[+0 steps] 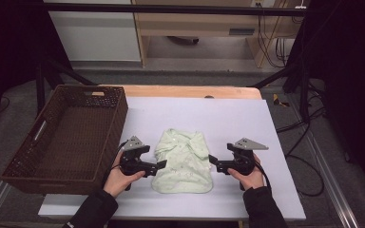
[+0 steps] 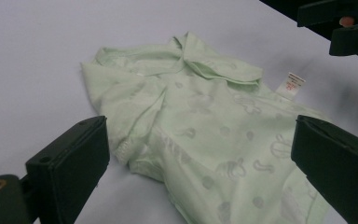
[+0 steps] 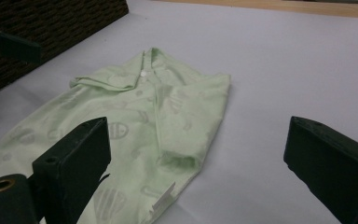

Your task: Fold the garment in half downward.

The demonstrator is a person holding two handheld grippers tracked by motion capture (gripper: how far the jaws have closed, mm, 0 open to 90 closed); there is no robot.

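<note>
Looking down from the high view, we see a bench covered by a pale lavender-white sheet, with a strip of bare wood showing along its far edge. A dark brown woven basket sits at the left end, its near corner jutting past the sheet. Beyond the bench lie a grey floor, light wooden furniture and trailing cables – the room's sides are dark.

A pale green patterned shirt lies folded and flat on the sheet, near the front edge, between our two grippers and just right of the basket. A white label sticks out at one edge.

Our left gripper is held low at the shirt's left side, pointing right toward it; our right gripper mirrors it from the right side, pointing left. Both hands grip the handles from below, in dark sleeves. Both pairs of jaws stand wide apart – nothing is pinched between them.
</note>
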